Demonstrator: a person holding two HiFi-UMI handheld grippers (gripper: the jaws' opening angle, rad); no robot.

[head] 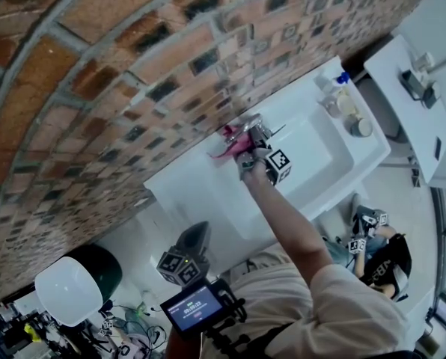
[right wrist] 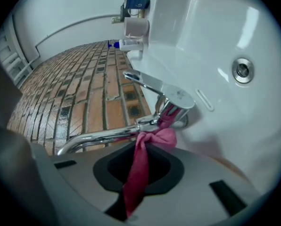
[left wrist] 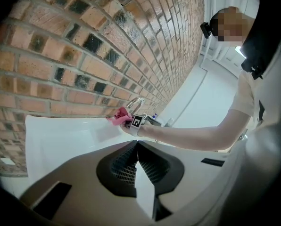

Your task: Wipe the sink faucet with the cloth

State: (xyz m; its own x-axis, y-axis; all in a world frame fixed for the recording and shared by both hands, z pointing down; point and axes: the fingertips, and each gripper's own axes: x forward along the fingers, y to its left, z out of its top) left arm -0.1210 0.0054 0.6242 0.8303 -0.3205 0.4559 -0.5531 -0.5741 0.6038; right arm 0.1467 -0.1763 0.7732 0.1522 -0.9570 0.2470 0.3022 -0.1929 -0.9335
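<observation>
Right gripper (right wrist: 143, 147): clenched on the cloth (right wrist: 139, 173); a red strip runs out between the jaws, and the gripper is held up at the faucet (right wrist: 103, 136).
Cloth: the bunched end touches the underside of the spout and the faucet body, just below the handle (right wrist: 176, 97).
Faucet: stands on the far edge of the sink (head: 200, 200), close against the brick wall (head: 96, 88); there is narrow room behind it and open room on the near side.
Basin (right wrist: 216, 32): bare white to the right of the faucet, with the drain (right wrist: 243, 69) well apart from the cloth.
Left gripper (left wrist: 137, 147): jaws together with nothing between them; held low at the near left, well apart from the faucet and looking along the sink.
Right ledge: a cup (right wrist: 136, 27) and a bottle (right wrist: 124, 44) stand by the wall, well apart from the faucet.
Arm (head: 290, 223): reaches from the near side over the sink's near edge to the right gripper.
</observation>
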